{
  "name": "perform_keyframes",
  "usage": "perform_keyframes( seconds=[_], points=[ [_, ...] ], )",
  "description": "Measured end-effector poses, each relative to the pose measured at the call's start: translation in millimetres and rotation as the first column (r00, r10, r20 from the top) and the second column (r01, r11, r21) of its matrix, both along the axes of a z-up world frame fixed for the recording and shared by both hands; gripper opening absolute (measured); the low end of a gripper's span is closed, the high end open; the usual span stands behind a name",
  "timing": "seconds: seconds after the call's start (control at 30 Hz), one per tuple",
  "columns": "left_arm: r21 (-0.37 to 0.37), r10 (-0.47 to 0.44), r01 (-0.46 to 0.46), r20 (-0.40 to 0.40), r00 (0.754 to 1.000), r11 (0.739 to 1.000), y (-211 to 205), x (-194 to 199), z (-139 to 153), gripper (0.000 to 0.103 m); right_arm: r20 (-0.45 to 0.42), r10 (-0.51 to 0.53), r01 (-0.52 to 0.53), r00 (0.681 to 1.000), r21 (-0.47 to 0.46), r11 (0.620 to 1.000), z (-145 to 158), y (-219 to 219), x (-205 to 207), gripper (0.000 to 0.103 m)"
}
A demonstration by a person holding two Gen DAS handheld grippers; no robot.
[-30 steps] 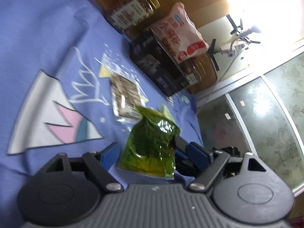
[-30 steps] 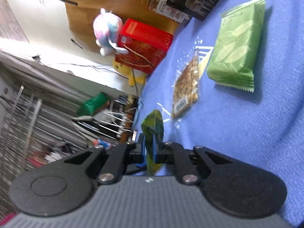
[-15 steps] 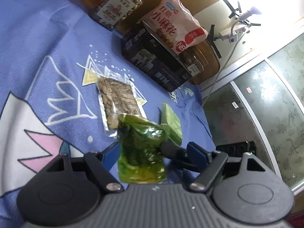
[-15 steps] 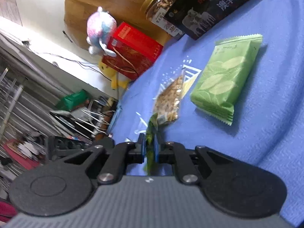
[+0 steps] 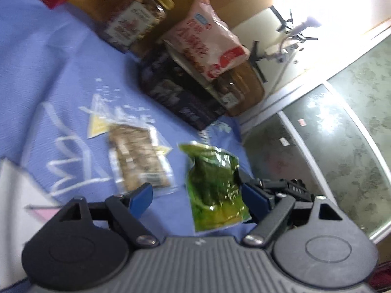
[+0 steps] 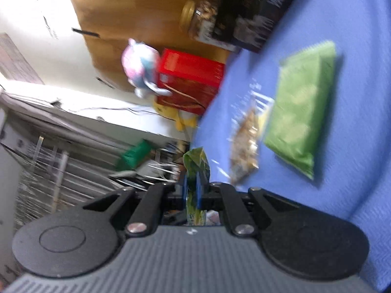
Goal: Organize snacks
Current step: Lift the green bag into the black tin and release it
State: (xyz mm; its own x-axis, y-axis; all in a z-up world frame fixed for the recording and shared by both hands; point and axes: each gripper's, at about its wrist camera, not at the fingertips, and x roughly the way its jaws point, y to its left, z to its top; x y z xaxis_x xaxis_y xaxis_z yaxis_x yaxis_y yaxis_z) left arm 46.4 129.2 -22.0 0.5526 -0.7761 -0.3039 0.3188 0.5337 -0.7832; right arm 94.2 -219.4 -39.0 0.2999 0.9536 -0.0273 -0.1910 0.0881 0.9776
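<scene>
A dark green see-through pouch (image 5: 215,180) hangs above the blue cloth (image 5: 48,61). My right gripper (image 6: 192,188) is shut on it, and the pouch (image 6: 195,168) shows edge-on between its blue pads. My left gripper (image 5: 199,197) is opening its jaws. The pouch sits between them close to the right pad, with neither pad pressing on it. A clear packet of nuts (image 5: 139,158) lies flat on the cloth just past the left finger. A light green packet (image 6: 303,112) lies beside the nut packet (image 6: 246,146).
A black box (image 5: 178,90) stands at the far side of the cloth, with a pink and white bag (image 5: 207,41) on top. A gold-lidded jar (image 5: 136,22) stands next to it. A red box (image 6: 190,80) and a plush toy (image 6: 141,66) sit beyond the cloth's edge.
The green pouch has shifted rightwards between the left jaws, which stand a little wider. Both views have swung and are blurred. The right gripper kept its hold on the pouch.
</scene>
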Motion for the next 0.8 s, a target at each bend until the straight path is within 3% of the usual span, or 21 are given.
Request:
perform_keyframes(
  seconds=[0.03,0.1,0.13,0.27,0.4,0.5,0.63,0.8],
  points=[
    [-0.013,-0.017,0.017,0.006,1.0,1.0,-4.3,4.1,2.2,0.081,0.006,-0.003,0.002,1.0,0.012,1.0,4.3,-1.9,1.2,0.01],
    [-0.032,-0.062,0.063,0.029,0.998,0.998,-13.8,14.2,9.5,0.067,0.026,-0.014,0.014,1.0,0.02,1.0,14.2,-2.4,2.5,0.01],
    [-0.022,-0.084,0.085,0.041,0.996,0.996,-20.2,21.0,15.3,0.054,0.037,-0.022,0.021,0.999,0.018,1.0,19.1,-1.2,3.6,0.01],
    [0.082,-0.108,0.101,0.085,0.991,0.992,-42.3,56.9,41.9,0.044,0.103,-0.056,0.06,0.993,-0.03,0.998,41.0,-14.7,23.2,0.01],
    [0.201,-0.072,0.037,0.17,0.983,0.979,-62.8,117.0,82.6,0.044,0.213,-0.123,0.151,0.969,-0.119,0.981,74.7,-22.5,58.2,0.01],
    [0.275,-0.072,0.012,0.21,0.975,0.961,-80.2,162.9,101.4,0.044,0.305,-0.178,0.246,0.935,-0.198,0.949,97.9,-21.9,92.3,0.01],
    [0.344,-0.057,-0.02,0.21,0.976,0.939,-104.3,218.8,101.1,0.045,0.372,-0.231,0.349,0.899,-0.29,0.891,106.3,-26.4,138.8,0.01],
    [0.464,-0.027,-0.072,0.204,0.979,0.883,-122.7,248.2,80.1,0.048,0.482,-0.201,0.442,0.853,-0.46,0.77,99.1,-10.3,169.6,0.014]
  ],
)
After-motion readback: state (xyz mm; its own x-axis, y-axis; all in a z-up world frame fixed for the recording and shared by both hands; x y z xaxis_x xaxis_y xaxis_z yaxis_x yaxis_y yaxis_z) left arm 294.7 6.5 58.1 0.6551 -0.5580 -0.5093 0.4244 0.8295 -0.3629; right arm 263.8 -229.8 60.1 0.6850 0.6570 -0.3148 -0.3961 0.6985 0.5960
